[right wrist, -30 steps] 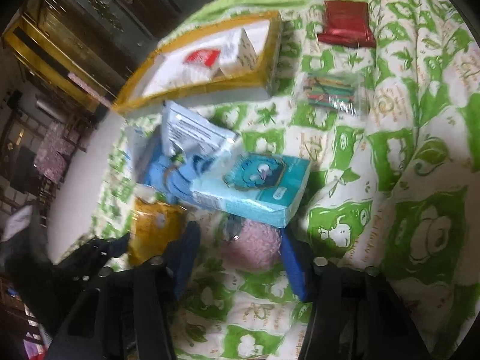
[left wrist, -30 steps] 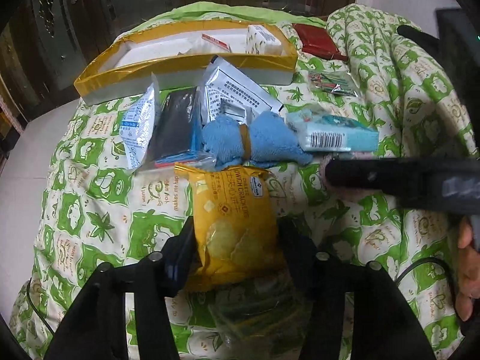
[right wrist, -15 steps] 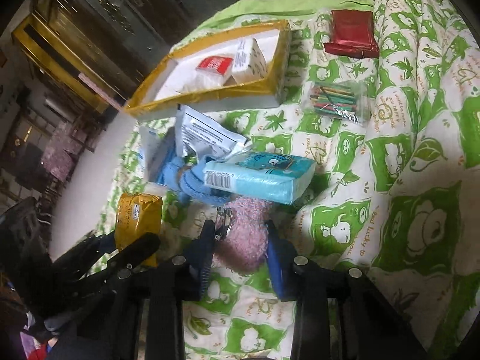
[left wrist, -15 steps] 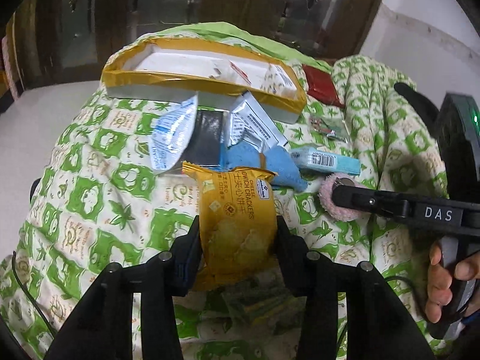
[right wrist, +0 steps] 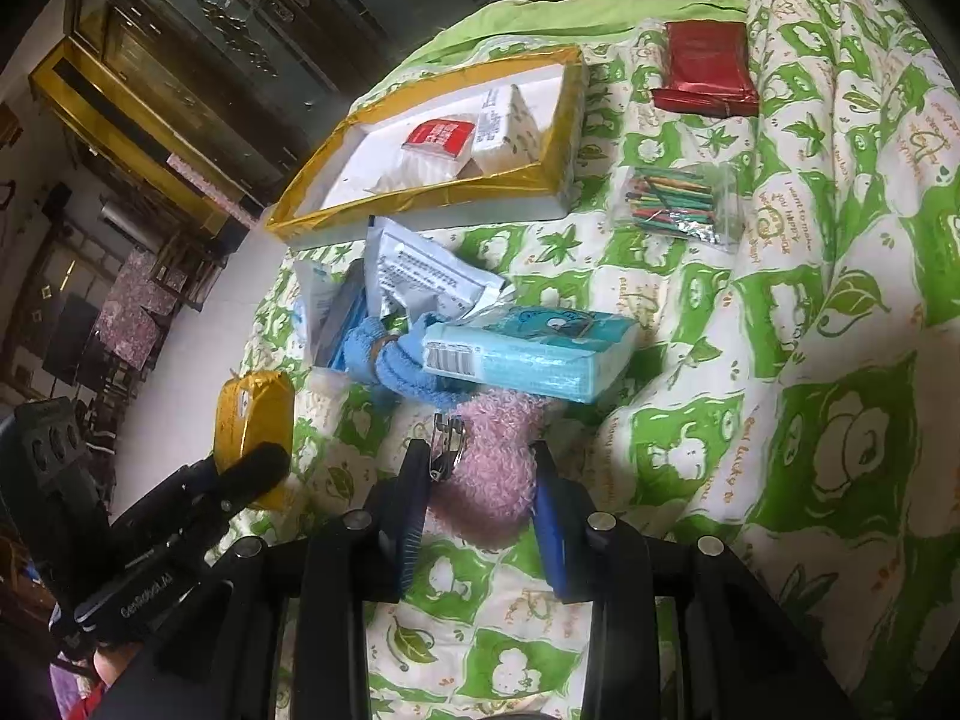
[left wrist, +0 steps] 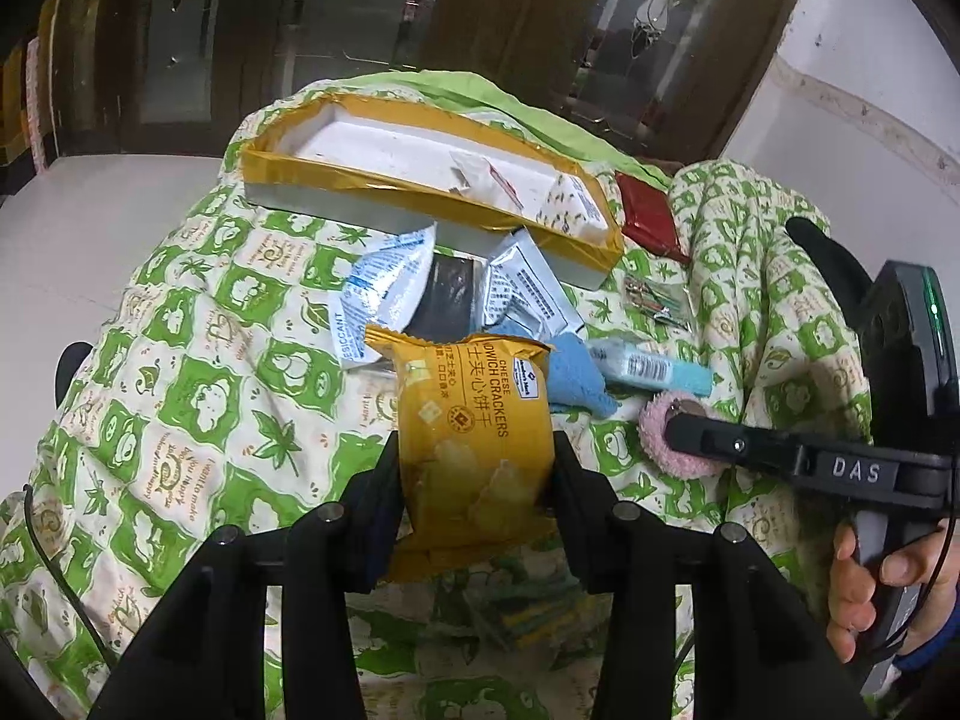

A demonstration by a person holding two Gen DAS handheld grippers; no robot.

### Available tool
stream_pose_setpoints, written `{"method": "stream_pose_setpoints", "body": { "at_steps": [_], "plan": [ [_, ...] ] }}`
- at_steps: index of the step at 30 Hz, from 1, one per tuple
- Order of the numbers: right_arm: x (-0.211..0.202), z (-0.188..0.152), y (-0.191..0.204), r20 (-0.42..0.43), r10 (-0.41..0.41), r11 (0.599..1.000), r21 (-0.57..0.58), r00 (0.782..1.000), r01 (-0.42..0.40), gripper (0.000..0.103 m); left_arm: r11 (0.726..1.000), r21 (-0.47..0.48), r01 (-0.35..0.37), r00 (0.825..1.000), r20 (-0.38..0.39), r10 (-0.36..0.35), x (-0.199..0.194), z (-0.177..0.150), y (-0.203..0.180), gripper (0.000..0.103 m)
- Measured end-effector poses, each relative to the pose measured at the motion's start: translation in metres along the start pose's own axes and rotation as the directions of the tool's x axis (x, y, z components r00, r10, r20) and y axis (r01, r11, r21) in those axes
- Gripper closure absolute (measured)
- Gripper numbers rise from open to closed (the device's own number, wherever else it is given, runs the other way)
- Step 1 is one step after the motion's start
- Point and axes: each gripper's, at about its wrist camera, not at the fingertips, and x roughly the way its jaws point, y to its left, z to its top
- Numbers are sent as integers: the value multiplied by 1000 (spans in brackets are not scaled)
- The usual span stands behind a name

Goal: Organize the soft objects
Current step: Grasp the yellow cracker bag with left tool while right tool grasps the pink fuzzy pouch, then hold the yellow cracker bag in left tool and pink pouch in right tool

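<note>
My left gripper (left wrist: 477, 468) is shut on a yellow cheese cracker packet (left wrist: 474, 426) and holds it above the green-and-white quilt (left wrist: 198, 396); the packet (right wrist: 255, 420) also shows in the right wrist view. My right gripper (right wrist: 480, 480) is shut on a fuzzy pink sock roll (right wrist: 495, 462) with a metal clip, which also shows in the left wrist view (left wrist: 672, 438). A white tray with a gold rim (left wrist: 420, 180) lies at the far side and holds two tissue packs (right wrist: 474, 135).
A blue sock roll (right wrist: 396, 360), a teal tissue pack (right wrist: 528, 351), silver pouches (right wrist: 432, 282) and a desiccant sachet (left wrist: 378, 300) lie in a pile before the tray. A bag of coloured sticks (right wrist: 678, 201) and a red packet (right wrist: 705, 69) lie right. Dark wooden cabinets stand behind.
My left gripper has lifted the cracker packet off the quilt and raised it. My right gripper has closed on the pink sock roll and lifted it slightly.
</note>
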Motion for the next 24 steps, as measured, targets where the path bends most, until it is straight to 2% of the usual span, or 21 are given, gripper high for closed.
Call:
{"method": "stream_pose_setpoints", "body": {
  "at_steps": [9,15,18,24],
  "plan": [
    [-5,-1,9,25,10,1000,-26,1000,-9,69,1000,-12,-1,1000,0,1,0,0,3,59],
    [-19,-2,28,102,26,992,-127,994,-13,69,1000,-15,-3,1000,-2,3,1,0,5,59],
    [-21,-3,33,113,23,987,-160,993,-4,69,1000,-13,-4,1000,-1,4,1,0,5,59],
    [-20,-2,29,110,23,991,-137,994,-8,69,1000,-17,-4,1000,2,4,0,-1,6,59]
  ]
}}
